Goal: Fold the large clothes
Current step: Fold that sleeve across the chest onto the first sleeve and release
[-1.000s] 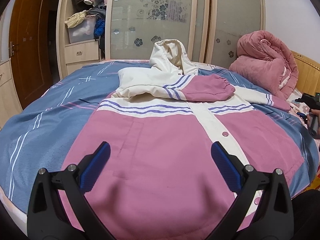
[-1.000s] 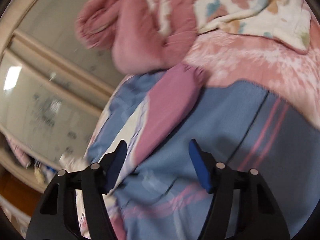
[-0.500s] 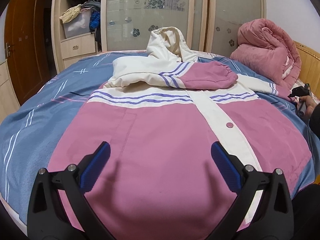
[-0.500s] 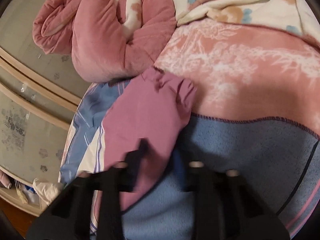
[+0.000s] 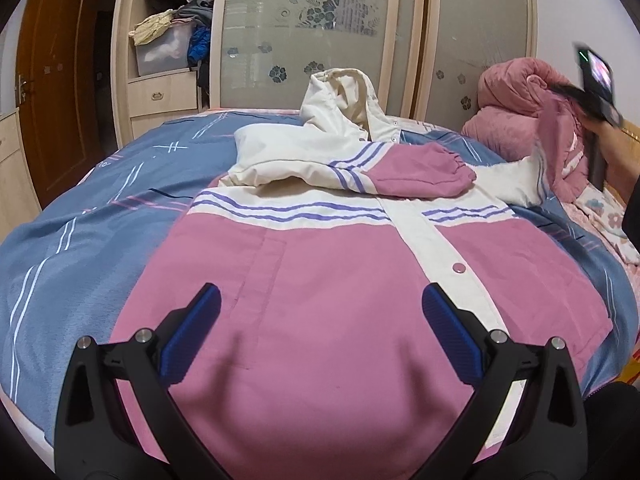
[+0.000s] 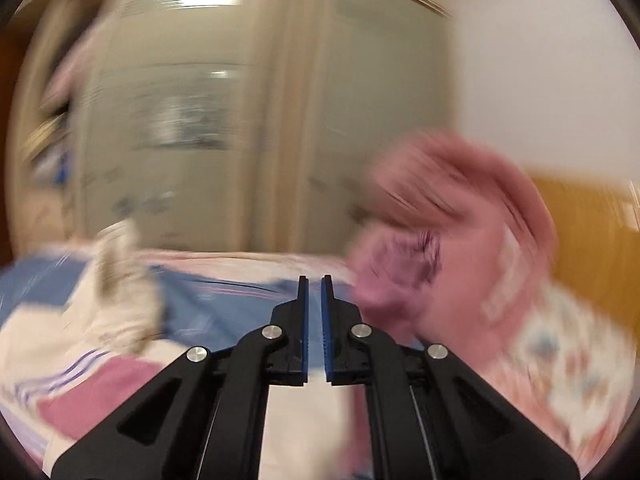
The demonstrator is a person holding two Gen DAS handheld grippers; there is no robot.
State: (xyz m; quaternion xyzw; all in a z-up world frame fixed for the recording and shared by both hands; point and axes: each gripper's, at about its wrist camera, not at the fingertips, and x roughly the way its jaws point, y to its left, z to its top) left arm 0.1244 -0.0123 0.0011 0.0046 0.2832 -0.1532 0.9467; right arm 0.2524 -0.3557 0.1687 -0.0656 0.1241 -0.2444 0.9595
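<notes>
A pink and white hooded jacket (image 5: 340,280) lies front up on the blue bed sheet (image 5: 100,220). One sleeve (image 5: 416,172) is folded across its chest. My left gripper (image 5: 320,304) hovers open over the pink lower part, with nothing between its fingers. At the far right a hand holds my right gripper (image 5: 568,94) raised, and the other sleeve (image 5: 520,184) hangs from it, off the bed. In the blurred right wrist view the right gripper (image 6: 315,280) is shut. White sleeve cloth (image 6: 304,420) runs under its fingers, and the pink cuff (image 6: 396,276) bunches beside the tips.
A rolled pink quilt (image 5: 516,96) and a floral blanket (image 5: 604,216) lie at the bed's right side by a wooden headboard (image 6: 580,220). A wardrobe with frosted sliding doors (image 5: 320,40) stands behind the bed. A brown door (image 5: 48,80) is at the far left.
The right gripper came down on the outstretched sleeve, shut on it and lifted it off the bed. The left gripper stayed open over the jacket.
</notes>
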